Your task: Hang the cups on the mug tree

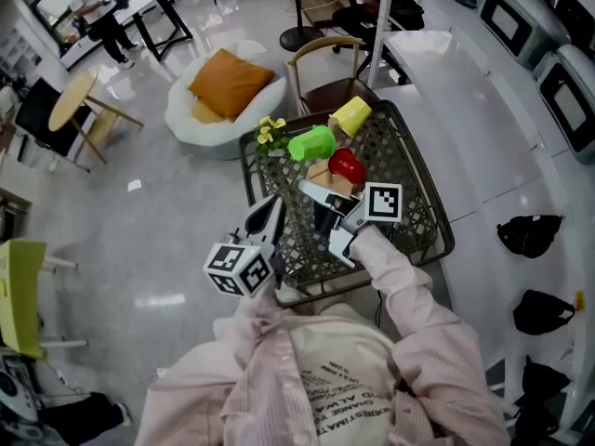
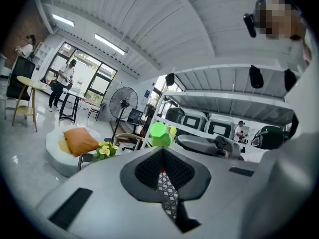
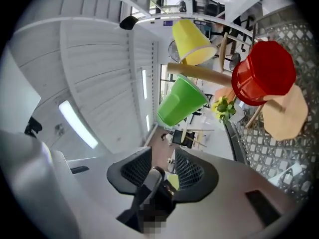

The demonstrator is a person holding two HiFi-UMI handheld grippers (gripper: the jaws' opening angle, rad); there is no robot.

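A wooden mug tree (image 1: 325, 173) stands on the black mesh table (image 1: 437, 214). Three cups hang on it: green (image 1: 311, 143), yellow (image 1: 350, 115) and red (image 1: 347, 165). In the right gripper view, which is rolled, the yellow cup (image 3: 192, 41), green cup (image 3: 179, 101) and red cup (image 3: 261, 73) hang ahead of the jaws. My right gripper (image 1: 321, 216) is open just short of the tree, with nothing between its pads (image 3: 194, 171). My left gripper (image 1: 268, 214) hovers over the table's near left part. It is shut and empty, and the green cup (image 2: 159, 134) shows beyond it.
A small pot of yellow flowers (image 1: 271, 133) stands at the table's far left corner. Behind the table are a wooden chair (image 1: 325, 72) and a white beanbag with an orange cushion (image 1: 223, 91). A white counter (image 1: 465, 110) runs along the right.
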